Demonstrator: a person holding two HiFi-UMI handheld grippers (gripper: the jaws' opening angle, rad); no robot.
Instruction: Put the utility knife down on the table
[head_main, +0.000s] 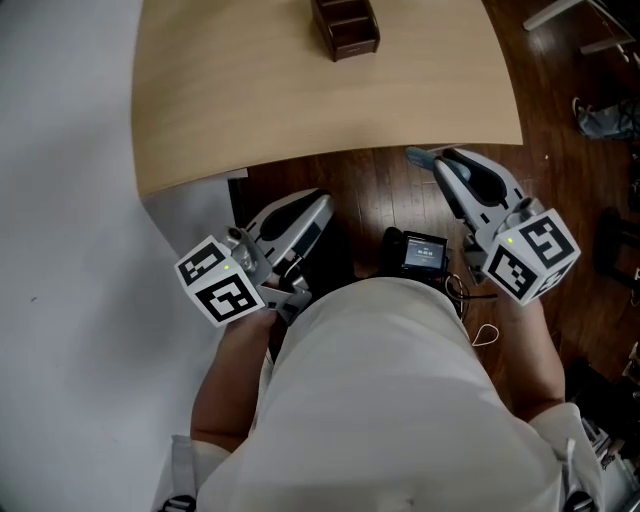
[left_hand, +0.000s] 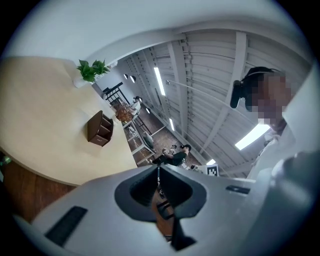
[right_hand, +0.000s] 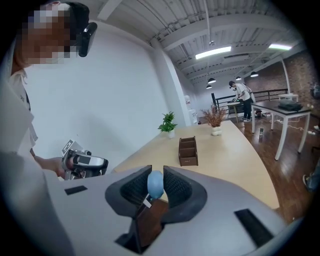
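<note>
My right gripper (head_main: 437, 161) hangs over the wood floor just off the table's near edge, shut on a light-blue utility knife (head_main: 417, 156) whose rounded end pokes out past the jaws. In the right gripper view the knife (right_hand: 155, 185) sits pinched between the ribbed pads of that gripper (right_hand: 156, 174). My left gripper (head_main: 318, 207) is held low by the person's waist, shut with nothing in it; in its own view the left gripper (left_hand: 158, 169) has its jaws pressed together. The beige table (head_main: 300, 90) lies ahead.
A dark wooden organizer (head_main: 345, 26) stands at the table's far side, also in view as the organizer (right_hand: 188, 150) and the organizer (left_hand: 99, 128). A potted plant (right_hand: 168, 123) sits at the far end. A small screen device (head_main: 422, 252) hangs at the waist. People stand far behind.
</note>
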